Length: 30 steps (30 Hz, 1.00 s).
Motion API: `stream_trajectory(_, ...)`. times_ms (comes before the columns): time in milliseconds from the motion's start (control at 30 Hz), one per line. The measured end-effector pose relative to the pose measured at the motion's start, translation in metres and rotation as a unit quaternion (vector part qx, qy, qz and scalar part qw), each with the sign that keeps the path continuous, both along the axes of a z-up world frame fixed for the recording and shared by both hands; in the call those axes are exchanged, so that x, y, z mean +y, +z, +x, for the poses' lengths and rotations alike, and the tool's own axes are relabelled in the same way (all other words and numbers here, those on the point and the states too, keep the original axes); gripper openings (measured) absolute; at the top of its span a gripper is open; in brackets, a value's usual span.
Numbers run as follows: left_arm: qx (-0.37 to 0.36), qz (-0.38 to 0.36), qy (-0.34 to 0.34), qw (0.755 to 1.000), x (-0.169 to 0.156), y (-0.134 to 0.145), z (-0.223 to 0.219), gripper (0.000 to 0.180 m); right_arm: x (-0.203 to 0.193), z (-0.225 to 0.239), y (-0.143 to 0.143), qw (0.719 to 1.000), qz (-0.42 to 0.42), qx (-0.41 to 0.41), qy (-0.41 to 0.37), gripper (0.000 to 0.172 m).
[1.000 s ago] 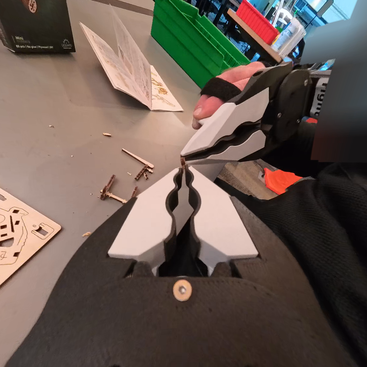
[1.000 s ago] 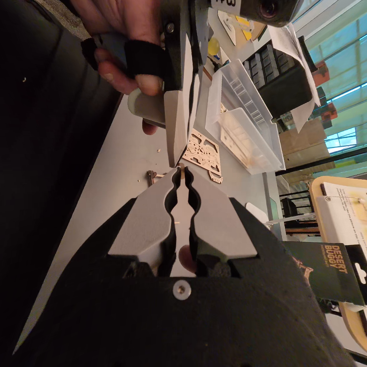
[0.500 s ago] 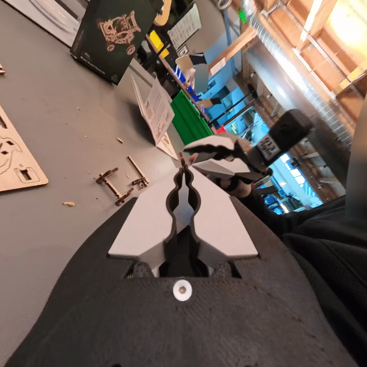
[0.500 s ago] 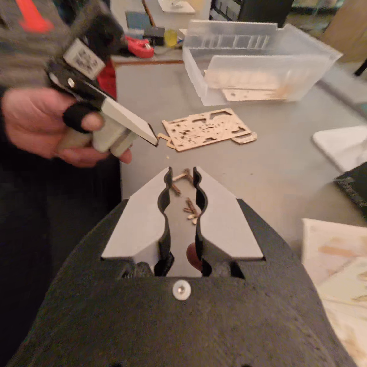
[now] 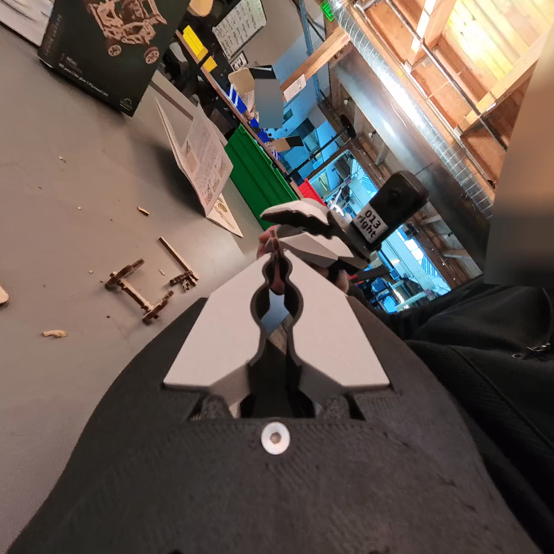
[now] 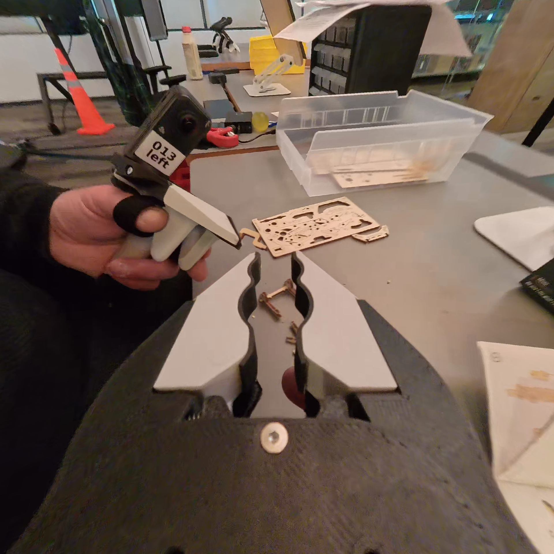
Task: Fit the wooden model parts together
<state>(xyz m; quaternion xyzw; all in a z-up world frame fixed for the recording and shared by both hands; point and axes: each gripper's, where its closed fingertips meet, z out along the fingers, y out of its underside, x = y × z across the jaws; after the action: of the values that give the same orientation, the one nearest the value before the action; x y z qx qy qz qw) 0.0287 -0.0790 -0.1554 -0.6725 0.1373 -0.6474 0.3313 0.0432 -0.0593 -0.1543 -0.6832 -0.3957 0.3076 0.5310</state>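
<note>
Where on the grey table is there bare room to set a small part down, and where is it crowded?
Free: the grey table between the punched wooden sheet and the white pad, and the stretch between the black box and the small wooden frame, bar a few chips. Crowded: around the frame and under the right gripper.

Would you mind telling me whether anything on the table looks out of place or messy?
Only minor mess: small wood chips lie scattered on the grey table around the loose wooden model parts. Nothing looks broken or spilled.
</note>
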Motion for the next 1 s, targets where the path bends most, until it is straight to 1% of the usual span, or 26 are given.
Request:
stream_trajectory(167, 0.065, 0.029, -0.059, 0.996, -0.01, -0.007, 0.016, 0.0, -0.001, 0.009, 0.006, 0.994, 0.093, -0.054, 0.0, 0.016)
stream_trajectory(267, 0.098, 0.05, -0.094, 0.989, -0.015, -0.01, 0.024, 0.0, -0.003, 0.013, 0.006, 0.99, 0.117, -0.075, 0.007, 0.014)
stream_trajectory(400, 0.151, 0.095, -0.133, 0.975, -0.02, -0.013, 0.031, 0.0, -0.004, 0.02, 0.004, 0.993, 0.093, -0.065, 0.023, 0.011)
stream_trajectory(500, 0.181, 0.123, -0.135, 0.966, -0.016, -0.015, 0.037, 0.0, -0.002, 0.028, 0.003, 0.996, 0.075, -0.047, 0.018, 0.01)
stream_trajectory(600, 0.208, 0.15, -0.14, 0.956, -0.013, -0.016, 0.044, 0.0, -0.001, 0.037, 0.003, 0.999, 0.048, -0.006, 0.011, 0.01)
stream_trajectory(733, 0.248, 0.196, -0.171, 0.933, -0.016, -0.019, 0.052, 0.0, 0.003, 0.05, 0.002, 0.998, 0.023, 0.05, 0.008, 0.012)
stream_trajectory(833, 0.247, 0.21, -0.183, 0.928, -0.015, -0.015, 0.058, 0.0, 0.004, 0.057, 0.006, 0.994, 0.001, 0.109, 0.022, 0.013)
stream_trajectory(900, 0.259, 0.216, -0.189, 0.922, -0.013, -0.017, 0.061, 0.0, 0.004, 0.06, 0.011, 0.99, -0.007, 0.136, 0.027, 0.015)
stream_trajectory(1000, 0.263, 0.224, -0.199, 0.917, -0.011, -0.016, 0.065, 0.0, 0.005, 0.062, 0.009, 0.992, -0.011, 0.127, 0.023, 0.017)
